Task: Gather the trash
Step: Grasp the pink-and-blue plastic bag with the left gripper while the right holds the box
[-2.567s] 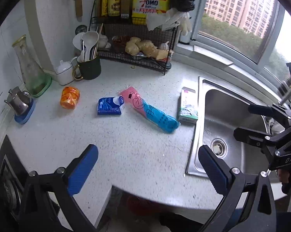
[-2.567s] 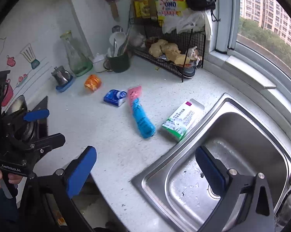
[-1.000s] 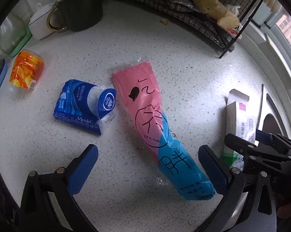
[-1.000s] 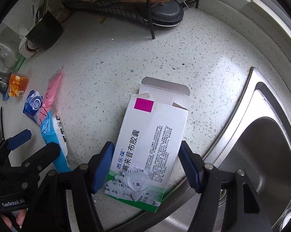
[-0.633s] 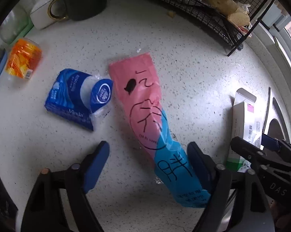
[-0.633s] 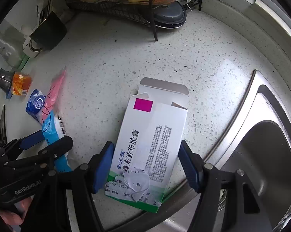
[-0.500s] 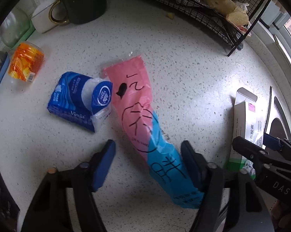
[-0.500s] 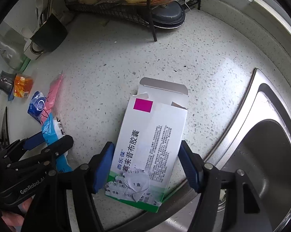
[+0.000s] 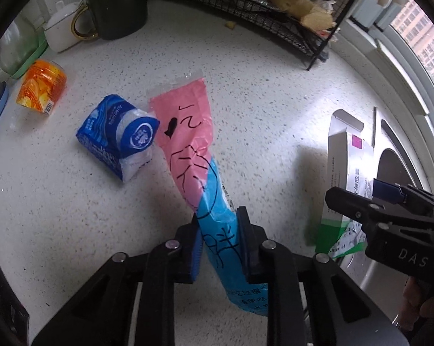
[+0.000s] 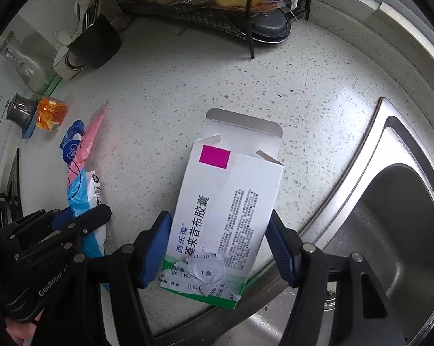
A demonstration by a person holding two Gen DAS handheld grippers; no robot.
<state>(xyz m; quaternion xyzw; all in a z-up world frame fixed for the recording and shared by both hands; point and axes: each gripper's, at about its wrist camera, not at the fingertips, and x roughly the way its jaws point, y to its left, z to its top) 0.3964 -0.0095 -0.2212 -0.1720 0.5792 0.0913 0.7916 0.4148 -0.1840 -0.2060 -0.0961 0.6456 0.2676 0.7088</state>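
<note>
The left gripper (image 9: 218,230) is clamped on the blue end of the wrapper (image 9: 194,155), its jaws pinched nearly together with only thin film between them. The right gripper (image 10: 220,248) has its jaws squeezed against the long sides of the box (image 10: 231,201), near its torn lower end.

The wrapper is limp and slick, so it may slide out of the pinch during a lift, or its pink end may drag on the counter (image 9: 260,86) and nudge the tissue pack (image 9: 119,135) just beside it. The box is open and hollow; too hard a squeeze could crush its walls, and a light one could let it pivot or drop toward the sink (image 10: 390,201) just beside it. The two grippers sit near each other, so a careless swing could knock them together.

The wrapper's long axis runs from the left jaws up the left wrist view, pink end away from the gripper toward the rack (image 9: 274,20). The box's long axis runs away from the right gripper, open flap at the far end; it seems tilted off the counter, though I cannot tell for sure
</note>
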